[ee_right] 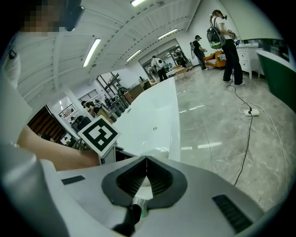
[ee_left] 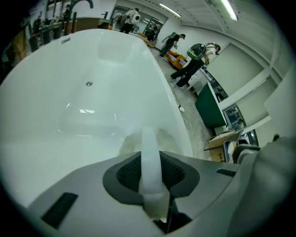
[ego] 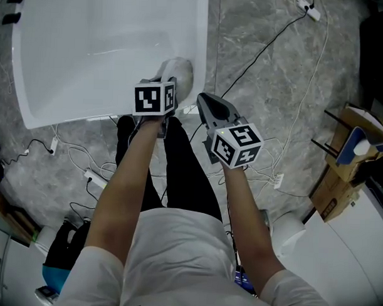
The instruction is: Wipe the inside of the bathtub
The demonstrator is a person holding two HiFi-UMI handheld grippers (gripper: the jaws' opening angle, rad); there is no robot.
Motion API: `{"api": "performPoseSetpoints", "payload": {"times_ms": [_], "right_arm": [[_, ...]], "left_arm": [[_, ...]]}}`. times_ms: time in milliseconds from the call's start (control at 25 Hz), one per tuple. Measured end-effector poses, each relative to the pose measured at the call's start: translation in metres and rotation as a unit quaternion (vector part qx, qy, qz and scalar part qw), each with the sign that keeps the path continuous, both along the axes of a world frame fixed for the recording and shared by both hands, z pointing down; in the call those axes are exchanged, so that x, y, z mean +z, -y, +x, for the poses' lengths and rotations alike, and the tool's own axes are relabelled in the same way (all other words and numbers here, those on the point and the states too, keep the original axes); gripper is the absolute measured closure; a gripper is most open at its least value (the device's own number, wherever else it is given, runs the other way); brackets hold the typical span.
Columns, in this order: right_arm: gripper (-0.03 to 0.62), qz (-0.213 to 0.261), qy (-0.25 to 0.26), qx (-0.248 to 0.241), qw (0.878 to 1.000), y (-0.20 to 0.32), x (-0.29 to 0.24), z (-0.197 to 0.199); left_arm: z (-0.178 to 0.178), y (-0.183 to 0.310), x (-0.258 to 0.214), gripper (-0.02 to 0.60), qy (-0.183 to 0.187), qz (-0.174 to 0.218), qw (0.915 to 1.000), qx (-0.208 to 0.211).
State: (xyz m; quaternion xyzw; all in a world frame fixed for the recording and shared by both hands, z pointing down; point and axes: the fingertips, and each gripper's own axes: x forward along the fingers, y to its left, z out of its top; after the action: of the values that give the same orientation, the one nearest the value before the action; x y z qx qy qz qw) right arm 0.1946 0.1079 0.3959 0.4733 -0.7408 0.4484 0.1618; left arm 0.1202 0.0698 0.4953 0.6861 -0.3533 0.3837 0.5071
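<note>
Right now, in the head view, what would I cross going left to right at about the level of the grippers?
bathtub → left gripper, shut on the cloth → right gripper, shut → grey floor → cardboard box

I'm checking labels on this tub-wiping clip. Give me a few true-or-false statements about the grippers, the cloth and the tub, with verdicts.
1. The left gripper is shut on a white cloth. True.
2. The right gripper holds a second cloth. False: its jaws are together with nothing between them.
3. The right gripper is outside the bathtub, over the floor. True.
4. The cloth lies in the middle of the bathtub's bottom. False: it sits at the corner nearest the person, by the rim.
</note>
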Motion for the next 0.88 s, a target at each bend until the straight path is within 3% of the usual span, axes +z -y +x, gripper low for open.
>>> {"api": "performPoseSetpoints", "payload": {"times_ms": [280,440,680,880], "right_arm": [[0.574,-0.003,-0.001,-0.003,1.000,0.001,0.001,0.000],[0.574,0.001,0.008,-0.007,1.000,-0.003,0.001,-0.017],[0.574,0.032,0.042,-0.005,0.999,-0.018,-0.009,-0.078],[0.574,0.035,0.036,0.005,0.999,-0.020,-0.012,-0.085]], "left_arm": [[-0.003,-0.001,0.005,0.483,0.020,0.001,0.9975,0.068],[-0.012,-0.001,0.006,0.483,0.015,0.001,0.9967,0.080],[-0.041,-0.001,0.008,0.483,0.030,-0.002,0.9944,0.102],[-0.037,-0.003,0.000,0.483,0.025,-0.001,0.9949,0.098]]}}
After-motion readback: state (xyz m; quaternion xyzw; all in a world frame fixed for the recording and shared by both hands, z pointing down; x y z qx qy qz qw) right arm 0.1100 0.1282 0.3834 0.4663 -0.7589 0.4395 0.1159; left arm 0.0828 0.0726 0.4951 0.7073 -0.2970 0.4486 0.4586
